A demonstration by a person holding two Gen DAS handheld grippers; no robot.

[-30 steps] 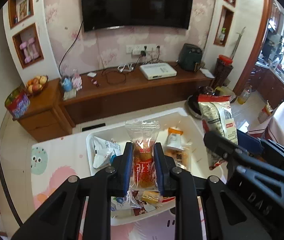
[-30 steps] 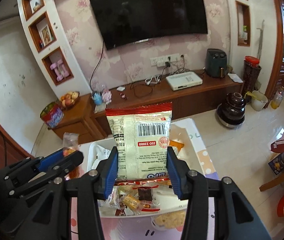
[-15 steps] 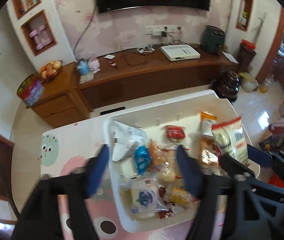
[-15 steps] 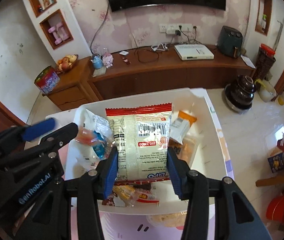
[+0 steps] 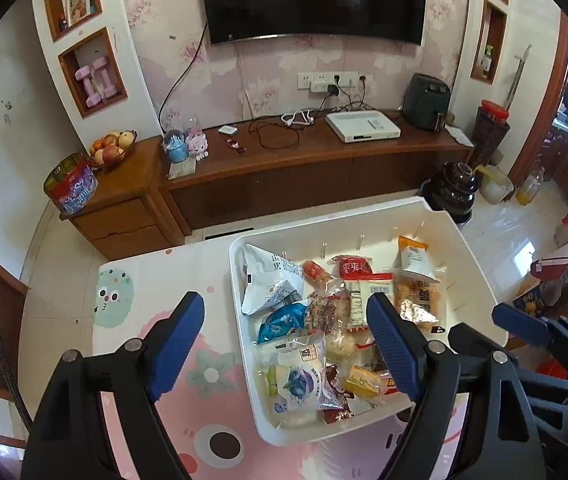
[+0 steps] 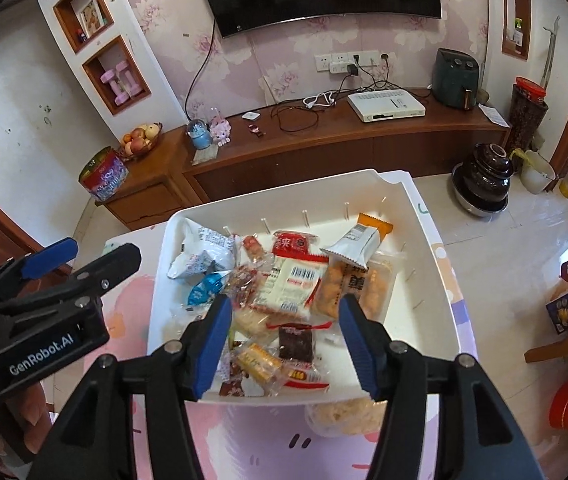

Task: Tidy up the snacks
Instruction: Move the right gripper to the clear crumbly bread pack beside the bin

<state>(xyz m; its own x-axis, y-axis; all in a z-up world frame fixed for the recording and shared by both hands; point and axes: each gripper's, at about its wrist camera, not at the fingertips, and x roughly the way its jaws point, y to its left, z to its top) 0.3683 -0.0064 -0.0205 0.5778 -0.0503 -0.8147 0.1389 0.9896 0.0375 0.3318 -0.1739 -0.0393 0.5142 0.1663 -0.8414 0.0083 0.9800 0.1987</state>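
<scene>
Snacks [image 6: 284, 292] in a loose heap inside the white tray [image 5: 463, 248], on the bench [image 5: 156, 280] with the pink cartoon cover. Gathered, then, but not sorted: packets overlapping at all angles, crowded toward the left and near side, bare floor along the right wall. Among them a white packet with red ends and a barcode [image 6: 291, 284] flat near the middle, an orange-topped packet [image 6: 359, 240] propped on a bag of golden crackers [image 6: 347, 284] toward the back, a blue wrapper [image 5: 284, 320] at the left. Left gripper [image 5: 285, 312] astride the tray's left wall, fingers [image 5: 176, 340] spreading wide and gripping nothing, with only the heap below between them. Right gripper [image 6: 285, 308] over the near edge, fingers [image 6: 212, 332] also parting, pads clear of everything, the barcode packet loose in the tray beyond them. One pale round packet [image 6: 343, 416] outside, on the bench, tight against the tray's near wall and partly hidden by the right fingers. Judging from this, collection nearly finished, with that one stray left to bring in. More strays elsewhere on the bench: impossible to tell, much of the surface out of frame or behind the grippers. Possibly also left: straightening the heap into rows, given small ribs along the tray's walls that hint at dividers, though nothing in the task wording demands it.
</scene>
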